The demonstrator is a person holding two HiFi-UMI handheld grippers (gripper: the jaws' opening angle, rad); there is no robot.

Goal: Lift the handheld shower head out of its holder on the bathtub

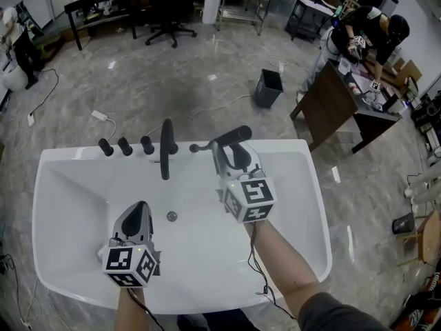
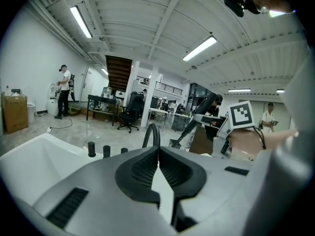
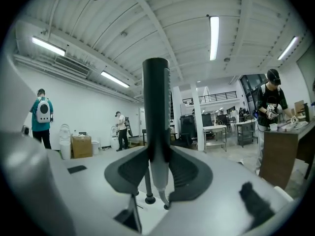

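Observation:
The black handheld shower head [image 1: 232,136] is up in the air over the far rim of the white bathtub [image 1: 311,205], clear of its small black holder [image 1: 195,147]. My right gripper [image 1: 231,149] is shut on its handle. In the right gripper view the handle [image 3: 155,102] stands upright between the pads, and a grey hose [image 3: 158,181] hangs down below them. My left gripper [image 1: 140,207] hovers over the tub's inside at the left. Its jaws meet with nothing between them [image 2: 157,155]. From there the shower head [image 2: 198,118] shows slanting at the right.
A black arched spout [image 1: 165,149] and three black knobs [image 1: 125,145] stand on the tub's far rim. Beyond it are a black waste bin [image 1: 267,88], a brown desk [image 1: 329,105] with a person [image 1: 365,36] at it, and cables [image 1: 103,118] on the floor.

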